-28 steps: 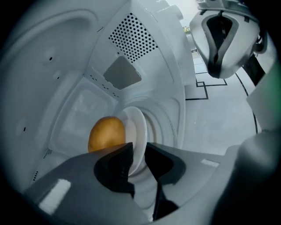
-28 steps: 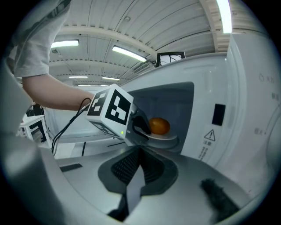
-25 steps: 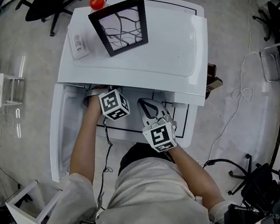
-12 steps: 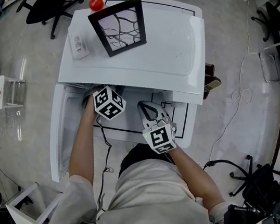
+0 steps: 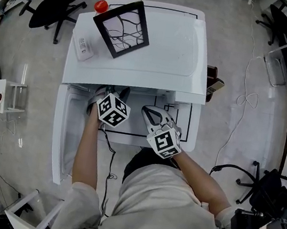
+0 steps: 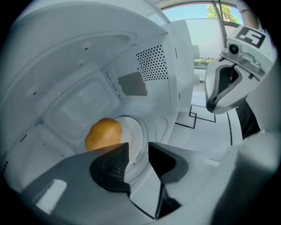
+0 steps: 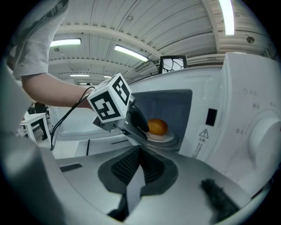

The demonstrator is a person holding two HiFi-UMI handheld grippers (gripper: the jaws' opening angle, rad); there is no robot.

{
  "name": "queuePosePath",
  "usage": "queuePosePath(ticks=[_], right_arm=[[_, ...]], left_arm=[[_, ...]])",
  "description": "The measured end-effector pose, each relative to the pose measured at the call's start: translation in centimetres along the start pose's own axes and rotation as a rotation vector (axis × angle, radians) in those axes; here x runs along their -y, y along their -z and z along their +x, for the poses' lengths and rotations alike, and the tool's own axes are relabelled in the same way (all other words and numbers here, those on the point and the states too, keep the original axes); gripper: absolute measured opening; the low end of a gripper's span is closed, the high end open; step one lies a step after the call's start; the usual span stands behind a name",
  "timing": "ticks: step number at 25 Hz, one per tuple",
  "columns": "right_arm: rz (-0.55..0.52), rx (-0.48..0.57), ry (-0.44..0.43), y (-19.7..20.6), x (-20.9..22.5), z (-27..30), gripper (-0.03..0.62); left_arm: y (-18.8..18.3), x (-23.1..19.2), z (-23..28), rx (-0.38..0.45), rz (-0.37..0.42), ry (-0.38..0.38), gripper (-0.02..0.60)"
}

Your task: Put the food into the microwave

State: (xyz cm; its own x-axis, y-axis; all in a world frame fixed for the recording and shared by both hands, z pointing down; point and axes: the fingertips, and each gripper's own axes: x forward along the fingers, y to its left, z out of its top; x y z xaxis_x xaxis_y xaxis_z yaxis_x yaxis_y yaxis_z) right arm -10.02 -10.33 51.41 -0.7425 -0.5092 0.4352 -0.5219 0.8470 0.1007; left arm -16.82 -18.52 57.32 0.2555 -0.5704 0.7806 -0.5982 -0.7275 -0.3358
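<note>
The food [image 6: 103, 133], a smooth rounded lump, lies near the turntable plate's [image 6: 136, 131] edge inside the microwave [image 5: 142, 52]. The left gripper [image 6: 138, 146] jaws stand wide and empty beside it; the right gripper [image 7: 139, 154] jaws are together. The food likely is light, firm and apt to roll, so grip across its middle.

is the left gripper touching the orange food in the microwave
Cannot tell: left gripper view shows the left gripper open, one jaw overlapping the food.

The person wears a light beige short-sleeved shirt [image 5: 163, 211]. The left gripper [image 6: 139, 151] and right gripper [image 7: 138, 159] have pale grey shells, dark ribbed fingers [image 6: 115, 165] and black-and-white marker cubes [image 5: 113, 110]; a thin black cable [image 5: 110, 152] leaves the left one
</note>
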Motion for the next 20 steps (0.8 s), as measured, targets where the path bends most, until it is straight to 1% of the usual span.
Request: queuePosePath(ticks=[3,6,8,10,12,14,17,20], right_arm=[[-0.002,0.002,-0.002,0.0,-0.3,-0.4,0.011],[-0.005,0.002,-0.004,0.1,-0.7,-0.8,0.011],[-0.007,0.002,-0.006,0.2,-0.9,-0.9,0.011],[-0.008,0.003,-0.011,0.3,-1.2,-1.1,0.011],[-0.007,0.001,-0.017,0.4,-1.5,-1.3,0.011],[-0.005,-0.003,-0.022,0.5,-1.8,-1.4,0.011],[0.001,-0.006,-0.027,0.5,-2.1,-1.6,0.011],[-0.005,0.012,-0.027,0.1,-2.3,-1.8,0.011]], left_arm=[[-0.2,1.0,-0.8,0.03,-0.035,-0.019,0.137],[-0.5,2.1,-1.5,0.079,-0.105,-0.045,0.105],[-0.6,2.9,-1.9,0.109,-0.164,-0.062,0.077],[-0.6,3.8,-2.3,0.13,-0.219,-0.074,0.067],[-0.5,4.4,-2.9,0.154,-0.27,-0.104,0.044],[-0.4,5.0,-3.7,0.186,-0.343,-0.136,0.013],[-0.4,6.6,-4.8,0.249,-0.472,-0.135,0.009],[-0.1,8.4,-5.3,0.285,-0.542,-0.129,0.008]])
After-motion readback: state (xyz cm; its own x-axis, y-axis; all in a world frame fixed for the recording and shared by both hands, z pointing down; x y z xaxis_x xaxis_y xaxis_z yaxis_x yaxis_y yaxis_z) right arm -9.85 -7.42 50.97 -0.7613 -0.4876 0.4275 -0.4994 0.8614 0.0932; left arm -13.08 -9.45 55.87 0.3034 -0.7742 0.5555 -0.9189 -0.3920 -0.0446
